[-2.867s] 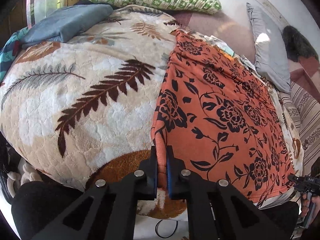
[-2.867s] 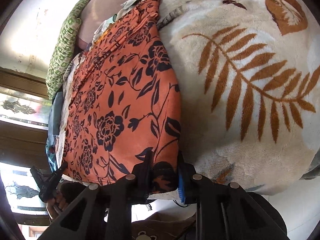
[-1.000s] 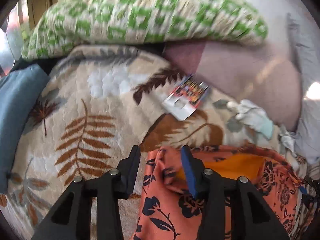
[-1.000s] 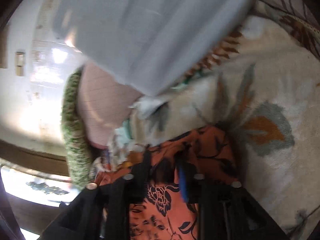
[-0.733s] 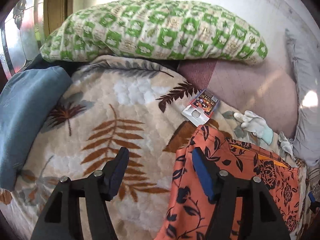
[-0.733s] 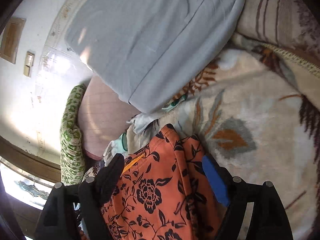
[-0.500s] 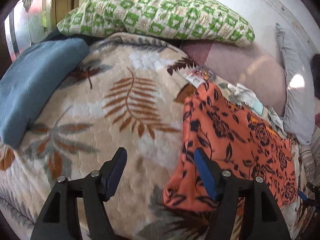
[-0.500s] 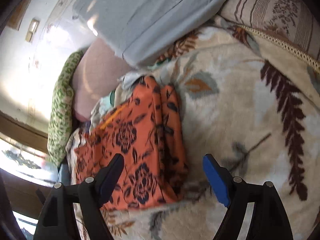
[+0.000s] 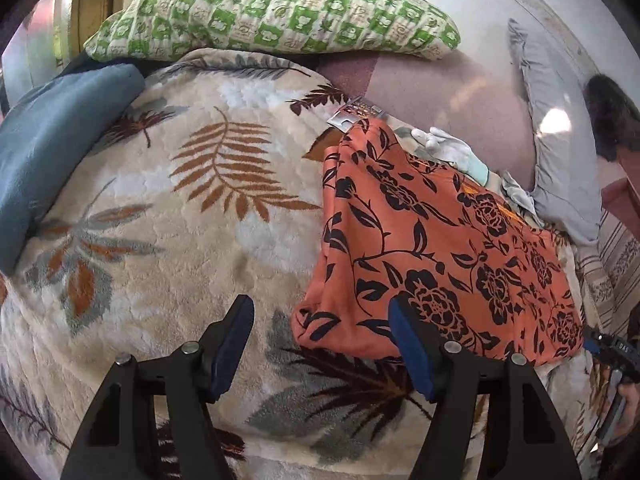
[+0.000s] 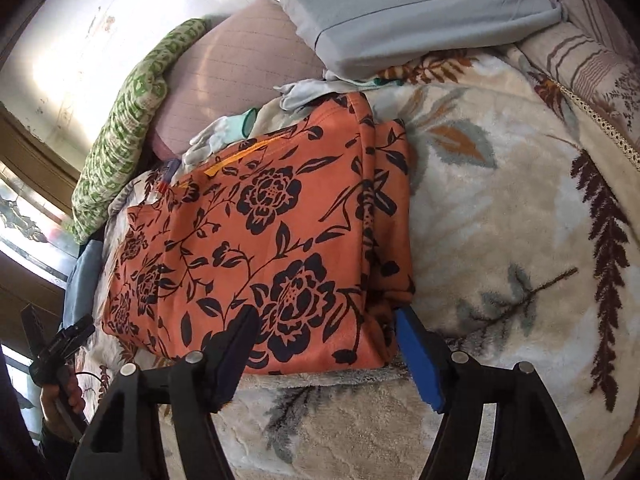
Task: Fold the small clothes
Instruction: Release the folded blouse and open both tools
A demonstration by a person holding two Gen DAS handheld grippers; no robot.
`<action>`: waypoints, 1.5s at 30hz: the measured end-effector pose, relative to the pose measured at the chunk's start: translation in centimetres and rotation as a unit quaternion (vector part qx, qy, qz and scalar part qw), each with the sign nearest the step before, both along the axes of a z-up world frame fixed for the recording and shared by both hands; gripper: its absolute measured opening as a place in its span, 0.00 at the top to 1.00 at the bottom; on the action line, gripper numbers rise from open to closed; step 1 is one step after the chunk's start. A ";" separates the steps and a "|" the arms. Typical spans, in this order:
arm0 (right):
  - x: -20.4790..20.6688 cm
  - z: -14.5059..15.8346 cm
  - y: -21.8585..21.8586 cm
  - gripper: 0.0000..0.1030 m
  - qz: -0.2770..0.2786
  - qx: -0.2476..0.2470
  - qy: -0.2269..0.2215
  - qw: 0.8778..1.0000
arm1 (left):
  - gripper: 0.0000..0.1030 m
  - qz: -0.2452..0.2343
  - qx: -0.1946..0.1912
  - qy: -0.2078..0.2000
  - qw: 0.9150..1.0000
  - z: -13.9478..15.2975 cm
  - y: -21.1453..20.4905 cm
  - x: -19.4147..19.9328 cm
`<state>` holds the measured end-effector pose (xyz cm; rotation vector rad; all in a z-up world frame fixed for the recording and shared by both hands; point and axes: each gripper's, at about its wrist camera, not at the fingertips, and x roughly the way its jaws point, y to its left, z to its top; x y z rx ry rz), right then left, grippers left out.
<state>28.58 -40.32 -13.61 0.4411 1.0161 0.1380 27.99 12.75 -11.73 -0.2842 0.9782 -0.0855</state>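
An orange garment with black flowers [image 9: 432,256] lies folded over on a cream leaf-print blanket [image 9: 180,208]. It also shows in the right wrist view [image 10: 264,248], with the doubled layers along its right edge. My left gripper [image 9: 320,344] is open and empty, just short of the garment's near left corner. My right gripper [image 10: 324,348] is open and empty, its jaws standing either side of the garment's near right corner.
A green checked pillow [image 9: 280,20], a blue cushion [image 9: 52,144], a grey pillow [image 9: 556,152] and a pink cushion [image 9: 448,92] ring the blanket. White gloves [image 9: 448,148] and a small card packet [image 9: 354,114] lie beyond the garment.
Both grippers carried the garment's near edge to the far end, let go and opened. They have since pulled back toward me, leaving the garment folded in half.
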 end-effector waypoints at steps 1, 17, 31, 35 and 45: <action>0.1 -0.3 0.0 0.29 0.002 0.000 0.004 1.000 | 0.32 -0.008 -0.004 -0.003 1.000 -0.2 -0.2 0.4; 0.2 -1.9 -0.2 0.35 0.006 0.001 -0.003 1.000 | 0.53 -0.029 0.004 0.003 1.000 -1.7 -2.6 1.3; -2.1 -1.5 -0.3 0.88 -0.013 -0.002 0.053 0.999 | 0.95 -0.024 0.052 0.037 0.998 -0.4 -1.9 0.3; -1.4 -3.5 -1.3 0.79 -0.027 0.037 0.071 0.996 | 0.91 -0.010 0.046 0.073 0.996 -3.1 -0.9 1.2; 1.5 4.2 0.9 0.38 -0.002 -0.037 -0.042 0.998 | 0.81 0.016 0.031 -0.053 0.998 3.0 -0.6 -0.4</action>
